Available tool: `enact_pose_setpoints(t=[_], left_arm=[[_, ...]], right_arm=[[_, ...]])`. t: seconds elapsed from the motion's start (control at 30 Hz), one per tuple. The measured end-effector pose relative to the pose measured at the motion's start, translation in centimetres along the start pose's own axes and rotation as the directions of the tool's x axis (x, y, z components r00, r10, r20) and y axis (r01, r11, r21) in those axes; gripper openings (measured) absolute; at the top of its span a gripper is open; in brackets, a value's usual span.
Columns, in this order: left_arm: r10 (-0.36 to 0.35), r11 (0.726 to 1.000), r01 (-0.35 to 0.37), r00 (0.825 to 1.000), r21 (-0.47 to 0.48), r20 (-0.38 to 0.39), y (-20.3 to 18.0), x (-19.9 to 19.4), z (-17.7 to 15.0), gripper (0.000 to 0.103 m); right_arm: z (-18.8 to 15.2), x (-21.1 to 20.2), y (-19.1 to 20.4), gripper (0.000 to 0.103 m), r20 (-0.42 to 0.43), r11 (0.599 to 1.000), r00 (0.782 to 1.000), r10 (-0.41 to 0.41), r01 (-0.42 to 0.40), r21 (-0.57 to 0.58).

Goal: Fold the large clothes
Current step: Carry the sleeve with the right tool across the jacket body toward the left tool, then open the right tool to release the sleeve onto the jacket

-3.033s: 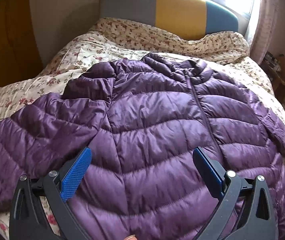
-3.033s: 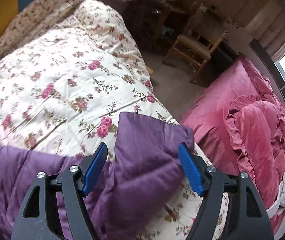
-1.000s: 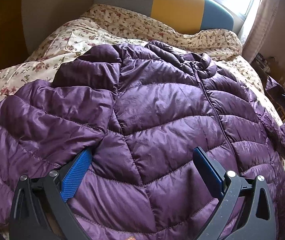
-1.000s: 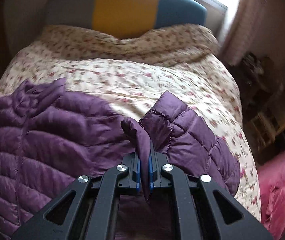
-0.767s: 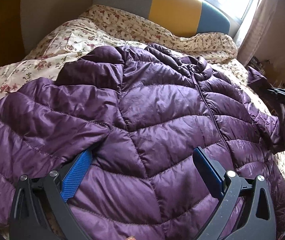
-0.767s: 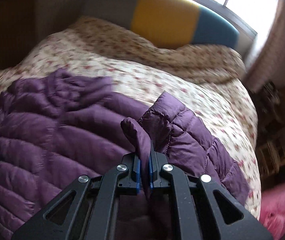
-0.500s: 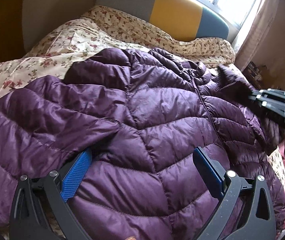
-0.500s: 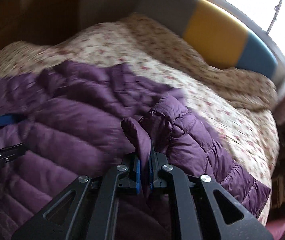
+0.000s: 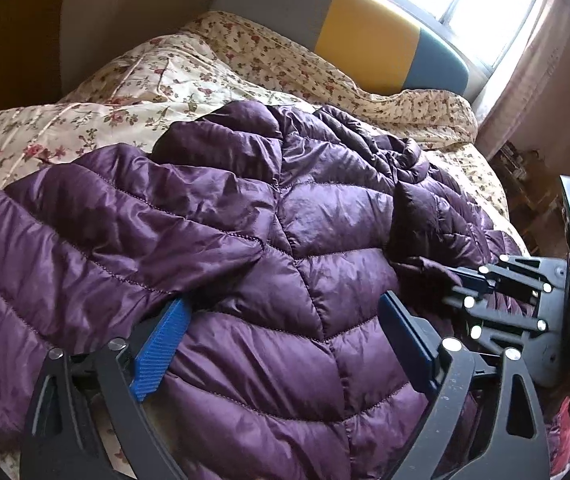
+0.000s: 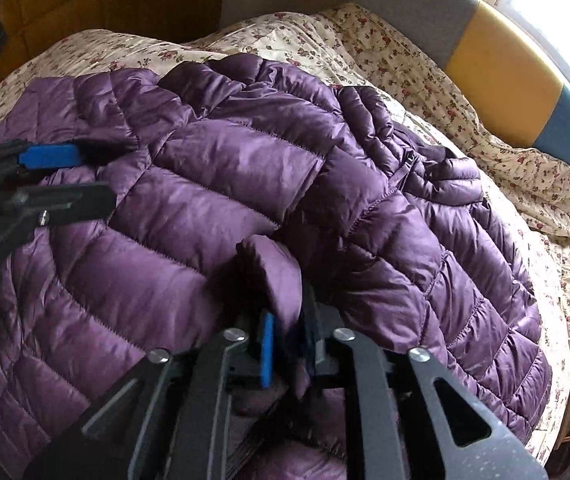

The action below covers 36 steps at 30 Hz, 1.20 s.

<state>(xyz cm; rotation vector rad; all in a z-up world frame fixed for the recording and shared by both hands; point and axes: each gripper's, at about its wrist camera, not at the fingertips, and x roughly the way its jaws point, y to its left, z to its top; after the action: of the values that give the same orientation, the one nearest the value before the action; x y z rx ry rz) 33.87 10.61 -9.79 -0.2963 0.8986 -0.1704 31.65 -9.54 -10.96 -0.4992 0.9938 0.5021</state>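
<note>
A purple quilted puffer jacket (image 9: 285,240) lies front up across the floral bed; it also fills the right wrist view (image 10: 225,168). My left gripper (image 9: 281,344) is open and hovers low over the jacket's lower front, its left pad by the left sleeve (image 9: 85,232). My right gripper (image 10: 287,344) still pinches the right sleeve cuff (image 10: 277,276) with the jaws slightly parted, over the jacket's front. It shows at the right in the left wrist view (image 9: 461,284). The left gripper shows at the left in the right wrist view (image 10: 69,178).
The bed has a floral quilt (image 9: 133,96) and a grey, yellow and blue headboard (image 9: 365,32) under a bright window. A wooden wall (image 9: 9,40) stands left. Furniture (image 9: 525,176) and red bedding (image 9: 565,444) lie beyond the bed's right edge.
My right gripper has carried the sleeve cuff leftward over the jacket's front and lowered it; its jaws have eased slightly. The left gripper has stayed open, shifting little.
</note>
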Motion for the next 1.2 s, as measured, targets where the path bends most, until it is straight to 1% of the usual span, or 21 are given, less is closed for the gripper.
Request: enact_pose_setpoints(t=[0.07,0.1,0.13,0.23,0.27,0.3,0.37,0.47,0.53,0.6,0.63,0.7,0.73,0.77,0.83,0.9,0.93,0.97,1.07,1.13,1.2], left_arm=[[-0.007,1.0,0.007,1.0,-0.014,0.0,0.0,-0.2,0.3,0.086],[-0.011,1.0,0.011,1.0,-0.019,0.006,-0.1,-0.5,0.5,0.086],[-0.017,1.0,0.017,1.0,-0.02,0.009,-0.2,-0.6,0.7,0.086],[-0.062,0.998,0.062,0.998,-0.027,0.011,-0.7,-1.0,1.4,0.086],[-0.075,0.997,0.075,0.997,-0.029,0.012,-1.0,-1.0,1.6,0.086],[-0.09,0.996,0.09,0.996,-0.028,0.012,-1.4,-1.0,1.9,0.086],[-0.115,0.993,0.115,0.993,-0.026,0.011,-2.3,-0.8,2.3,0.086],[-0.15,0.988,0.149,0.989,-0.024,-0.01,-4.0,0.1,2.8,0.086],[-0.174,0.985,0.173,0.984,-0.026,-0.039,-5.1,1.2,3.1,0.077],[-0.178,0.984,0.176,0.982,-0.032,-0.063,-5.9,2.2,2.9,0.077],[-0.177,0.984,0.175,0.981,-0.032,-0.077,-6.4,3.0,2.9,0.069],[-0.175,0.985,0.172,0.979,-0.032,-0.109,-7.3,4.3,2.7,0.061],[-0.172,0.985,0.17,0.978,-0.032,-0.117,-7.5,4.7,2.6,0.047],[-0.169,0.986,0.166,0.976,-0.035,-0.134,-7.7,5.2,2.5,0.039],[-0.17,0.985,0.166,0.974,-0.039,-0.147,-7.9,5.8,2.2,0.013],[-0.151,0.988,0.148,0.979,-0.035,-0.136,-7.8,5.9,2.1,0.006],[-0.149,0.989,0.145,0.981,-0.039,-0.128,-7.6,5.7,1.9,0.002],[-0.151,0.988,0.146,0.981,-0.046,-0.119,-7.3,5.5,1.8,0.002],[-0.157,0.986,0.152,0.984,-0.062,-0.086,-6.4,4.4,1.6,0.001],[-0.158,0.986,0.154,0.985,-0.068,-0.07,-5.8,3.7,1.4,0.001],[-0.152,0.987,0.148,0.987,-0.07,-0.053,-5.3,3.0,1.2,0.001]], right_arm=[[-0.4,-0.4,0.1,0.032,0.003,1.0,1.0,-0.008,0.008,-0.013],[-0.5,-0.6,0.2,0.039,0.004,1.0,1.0,-0.011,0.011,-0.016],[-0.6,-0.9,0.2,0.043,0.01,1.0,1.0,-0.016,0.016,-0.015],[-1.3,-1.8,0.0,0.051,0.019,1.0,1.0,-0.023,0.023,-0.011],[-1.7,-2.2,-0.2,0.06,0.02,1.0,0.999,-0.028,0.028,-0.005],[-2.0,-2.5,-0.4,0.066,0.022,0.999,0.999,-0.034,0.034,-0.002],[-2.8,-3.1,-1.1,0.068,0.02,0.999,0.999,-0.043,0.043,0.012],[-3.8,-3.9,-2.8,0.076,0.009,0.997,0.998,-0.055,0.054,0.061],[-4.5,-4.4,-4.2,0.079,0.003,0.993,0.998,-0.063,0.062,0.105],[-5.2,-4.8,-5.6,0.081,-0.003,0.986,0.997,-0.078,0.078,0.146],[-5.5,-5.0,-6.6,0.081,-0.006,0.981,0.996,-0.09,0.09,0.173],[-6.1,-5.4,-8.1,0.081,-0.009,0.97,0.993,-0.114,0.113,0.214],[-6.4,-5.6,-9.1,0.081,-0.01,0.961,0.991,-0.13,0.128,0.245],[-6.7,-5.7,-9.8,0.081,-0.01,0.953,0.99,-0.139,0.136,0.269],[-7.4,-5.9,-11.8,0.081,-0.013,0.924,0.986,-0.169,0.163,0.346],[-8.2,-6.0,-13.4,0.081,-0.014,0.893,0.982,-0.188,0.177,0.414],[-8.7,-5.8,-14.3,0.081,-0.025,0.869,0.98,-0.199,0.188,0.457],[-9.1,-5.7,-15.0,0.081,-0.034,0.852,0.977,-0.209,0.199,0.485],[-10.4,-4.7,-17.2,0.081,-0.055,0.777,0.974,-0.22,0.209,0.594],[-10.8,-4.2,-17.7,0.081,-0.056,0.754,0.976,-0.212,0.199,0.626],[-10.8,-3.8,-17.7,0.082,-0.053,0.747,0.976,-0.21,0.195,0.636]])
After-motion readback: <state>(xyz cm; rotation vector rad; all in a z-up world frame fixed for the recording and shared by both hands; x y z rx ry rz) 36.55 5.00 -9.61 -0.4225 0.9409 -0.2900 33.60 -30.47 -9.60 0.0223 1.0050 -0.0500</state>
